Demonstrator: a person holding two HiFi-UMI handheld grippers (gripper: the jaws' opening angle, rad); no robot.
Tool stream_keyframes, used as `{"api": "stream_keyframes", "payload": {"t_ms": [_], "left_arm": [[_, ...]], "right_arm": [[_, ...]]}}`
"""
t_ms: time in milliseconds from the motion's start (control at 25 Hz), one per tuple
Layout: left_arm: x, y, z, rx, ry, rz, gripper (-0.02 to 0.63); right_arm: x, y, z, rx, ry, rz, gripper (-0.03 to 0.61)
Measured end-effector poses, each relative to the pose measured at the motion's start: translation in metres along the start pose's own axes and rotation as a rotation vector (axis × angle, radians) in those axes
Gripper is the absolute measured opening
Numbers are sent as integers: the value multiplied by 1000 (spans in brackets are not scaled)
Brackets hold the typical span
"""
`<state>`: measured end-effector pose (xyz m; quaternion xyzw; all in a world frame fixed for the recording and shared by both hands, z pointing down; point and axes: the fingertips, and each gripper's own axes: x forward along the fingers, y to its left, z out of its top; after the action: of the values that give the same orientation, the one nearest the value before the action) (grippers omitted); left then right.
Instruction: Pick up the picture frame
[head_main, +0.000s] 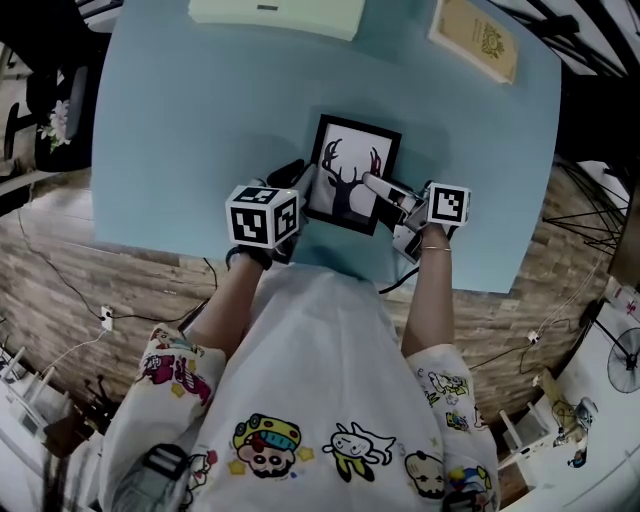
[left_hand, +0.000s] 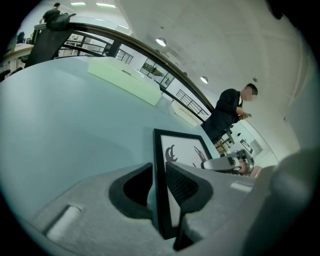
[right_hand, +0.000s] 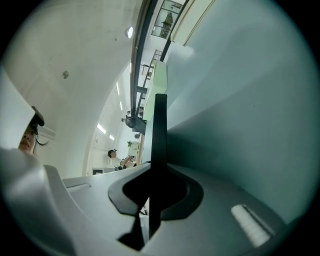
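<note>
My right claw (head_main: 378, 187) is clamped on the right edge of the picture frame (head_main: 345, 165). In the right gripper view the black edge (right_hand: 159, 130) runs straight between the two pads, which are pressed against it. My left claw (head_main: 303, 183) sits at the frame's left edge with its jaws a little apart. In the left gripper view the frame (left_hand: 182, 150) stands between them, close to the ribbed pad on one side, with a thin sliver of gap on the other.

The frame is black with a white print of an antlered deer. It is between both claws over the near middle of the pale blue desk (head_main: 180, 120), and I cannot tell whether it touches the surface.

A pale green box (head_main: 275, 12) lies at the desk's far edge, and a tan book (head_main: 475, 38) lies at the far right corner. A person in dark clothes (left_hand: 227, 112) stands beyond the desk.
</note>
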<state>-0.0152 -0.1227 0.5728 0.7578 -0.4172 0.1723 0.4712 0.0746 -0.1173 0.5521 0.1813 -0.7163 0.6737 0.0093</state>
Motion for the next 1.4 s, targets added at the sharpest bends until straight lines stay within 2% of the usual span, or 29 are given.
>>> {"api": "stream_keyframes", "payload": {"t_ms": [440, 880, 1080, 1400], "left_arm": [[-29, -16, 38, 81, -109, -12, 80], [-71, -51, 64, 204, -226, -26, 80], [-94, -70, 75, 278, -289, -27, 78], [-129, -96, 81, 388, -356, -9, 47]], "right_arm": [[-12, 34, 5, -103, -48, -12, 32], [-35, 84, 15, -283, -151, -37, 32], [-51, 112, 17, -436, -206, -99, 32], [-79, 169, 15, -624, -373, -152, 32]]}}
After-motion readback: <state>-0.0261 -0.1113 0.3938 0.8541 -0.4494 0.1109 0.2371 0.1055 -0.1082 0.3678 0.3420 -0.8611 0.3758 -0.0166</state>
